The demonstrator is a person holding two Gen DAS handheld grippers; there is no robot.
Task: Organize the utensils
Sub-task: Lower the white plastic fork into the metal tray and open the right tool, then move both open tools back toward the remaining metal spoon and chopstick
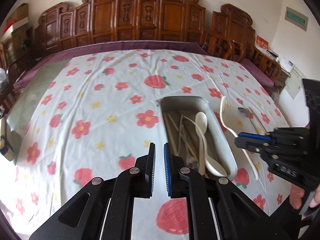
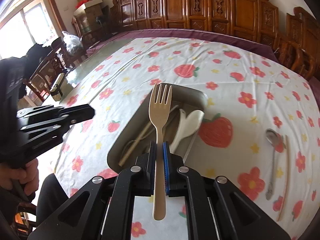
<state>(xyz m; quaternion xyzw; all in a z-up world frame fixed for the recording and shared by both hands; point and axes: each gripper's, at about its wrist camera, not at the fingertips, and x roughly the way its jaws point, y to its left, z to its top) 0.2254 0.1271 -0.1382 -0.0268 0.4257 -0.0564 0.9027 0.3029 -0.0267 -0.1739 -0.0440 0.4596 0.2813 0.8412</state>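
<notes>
While the right tongs [image 2: 159, 150] clamp a beige plastic fork [image 2: 159, 120] by the middle of its handle, tines pointing away and handle end sticking back toward the camera, the fork hangs right over the grey rectangular metal tray [image 2: 128, 132] on the surface [image 2: 230, 70]. And look at that tray: a white ceramic spoon [image 2: 188, 124] lies inside against its right wall, with pale wooden chopsticks [image 2: 138, 138] slanting along the bottom beside it. From the left wrist view the tray [image 1: 220, 124] shows more pale utensils heaped lengthwise. Over to the left tongs [image 1: 159, 156] now: jaws nearly together with only a thin slit, nothing between them, hovering above the strawberry-and-flower printed white cloth [image 1: 90, 100] just beside the tray's near left corner. A hand [image 2: 22, 178] grips their handle at the left edge of the right wrist view. Out toward the right edge of the surface, well apart from the tray, a silver metal spoon [image 2: 273, 156] lies bowl away from the camera, and just beside it a thin pale chopstick [image 2: 286, 172] lies nearly parallel. Carved brown wooden chairs [image 1: 140, 18] line the far edge.
</notes>
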